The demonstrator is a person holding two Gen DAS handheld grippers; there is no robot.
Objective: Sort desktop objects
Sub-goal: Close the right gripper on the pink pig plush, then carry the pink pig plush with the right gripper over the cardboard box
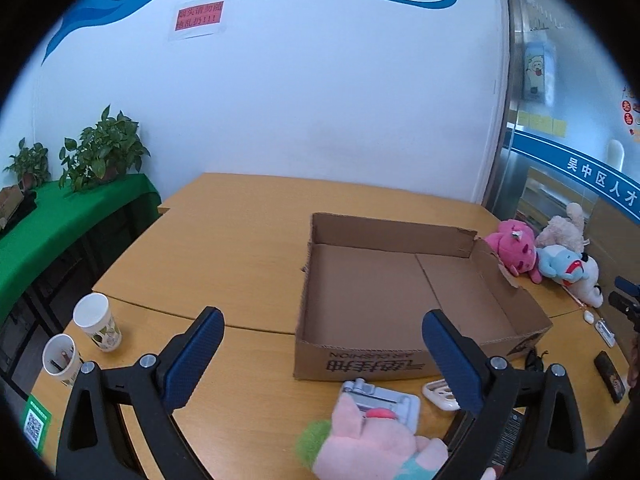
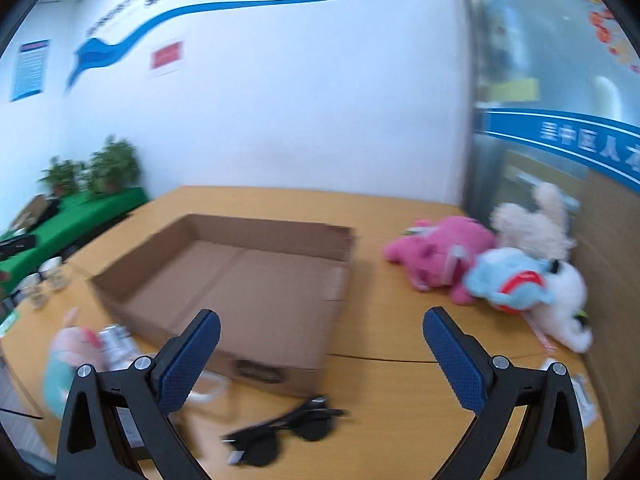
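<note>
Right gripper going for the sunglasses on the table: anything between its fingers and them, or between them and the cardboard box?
Nothing visible does. The right gripper is open above bare table, and the sunglasses lie just below and between its fingers, uncovered. The cardboard box sits right behind them, open on top and empty, with only its low front wall to clear.

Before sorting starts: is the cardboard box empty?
Empty: the cardboard box shows only bare brown floor in both wrist views.
</note>
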